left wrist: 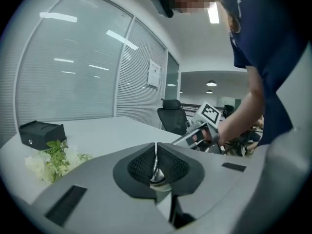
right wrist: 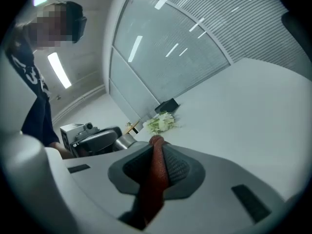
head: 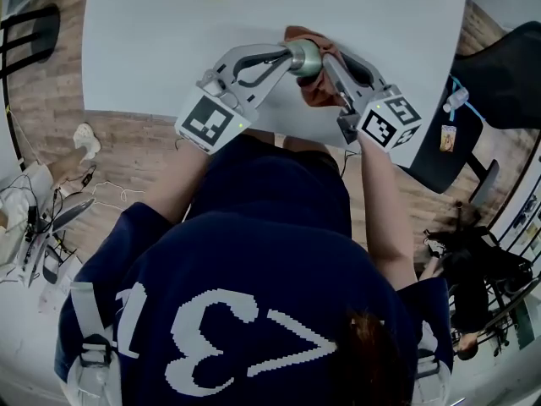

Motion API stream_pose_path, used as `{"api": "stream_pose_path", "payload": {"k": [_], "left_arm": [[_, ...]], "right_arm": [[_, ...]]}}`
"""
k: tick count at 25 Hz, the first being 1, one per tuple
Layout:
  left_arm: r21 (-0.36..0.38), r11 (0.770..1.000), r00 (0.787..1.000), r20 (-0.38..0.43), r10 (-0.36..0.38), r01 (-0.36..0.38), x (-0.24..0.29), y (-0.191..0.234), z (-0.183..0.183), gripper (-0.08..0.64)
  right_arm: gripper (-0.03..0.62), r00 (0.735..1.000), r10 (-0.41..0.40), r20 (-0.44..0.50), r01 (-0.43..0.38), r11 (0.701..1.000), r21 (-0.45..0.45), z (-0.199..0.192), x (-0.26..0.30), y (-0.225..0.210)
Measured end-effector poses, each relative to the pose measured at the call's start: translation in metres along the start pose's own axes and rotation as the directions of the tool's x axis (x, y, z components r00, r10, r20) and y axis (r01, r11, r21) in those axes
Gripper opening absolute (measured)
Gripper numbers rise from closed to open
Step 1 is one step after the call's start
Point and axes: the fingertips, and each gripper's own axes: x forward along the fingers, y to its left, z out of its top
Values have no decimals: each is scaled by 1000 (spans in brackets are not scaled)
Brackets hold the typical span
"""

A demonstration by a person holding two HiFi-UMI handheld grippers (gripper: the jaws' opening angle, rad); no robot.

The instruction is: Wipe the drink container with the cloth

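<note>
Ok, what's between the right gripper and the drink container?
The red-brown cloth, pinched in the right gripper's fingers, sits between them against the metal drink container that the left gripper holds. The head view shows it.

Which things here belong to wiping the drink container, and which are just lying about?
In the job: silver metal drink container, in the left gripper; reddish-brown cloth, in the right gripper.
Lying about: white flowers with green leaves; black rectangular box; black office chair.

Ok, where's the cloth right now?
Head view, centre: the cloth is clamped in the right gripper, beside the drink container, near the table's front edge.
</note>
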Motion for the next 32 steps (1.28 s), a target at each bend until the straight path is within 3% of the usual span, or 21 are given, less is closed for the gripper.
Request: {"api": "stream_pose_path", "payload": {"k": [4, 8, 11, 13, 15, 18, 20, 24, 27, 32], "left_arm": [[118, 989, 996, -13, -93, 94, 1, -12, 0, 23], [278, 944, 984, -72, -165, 178, 1, -30, 1, 23], [378, 897, 973, -127, -194, 228, 3, -37, 1, 23], [421, 869, 965, -153, -214, 260, 5, -41, 1, 24], [443, 849, 957, -171, -235, 287, 6, -48, 1, 24], [447, 840, 951, -177, -253, 307, 9, -52, 0, 23], [449, 835, 948, -179, -263, 317, 10, -51, -1, 23], [462, 814, 936, -190, -295, 351, 9, -51, -1, 23], [480, 797, 930, -202, -306, 366, 8, -55, -1, 23], [524, 764, 926, -224, -303, 377, 11, -60, -3, 23]], "right_arm": [[61, 1000, -27, -9, 28, 988, 153, -2, 0, -32], [61, 986, 165, -15, -160, 972, 172, 20, 13, 15], [61, 942, 325, -86, -314, 941, 125, 38, 22, 59], [61, 913, 363, -186, -356, 932, 70, 36, 25, 67], [61, 898, 339, -280, -345, 938, 29, 25, 27, 52], [61, 898, 255, -358, -260, 965, 33, 8, 28, 3], [61, 878, 203, -433, -204, 978, 44, -7, 29, -28], [61, 837, 289, -465, -246, 957, 152, -6, 38, -20], [61, 784, 404, -471, -355, 914, 194, 11, 46, 19], [63, 650, 548, -526, -510, 828, 232, 26, 44, 72]]}}
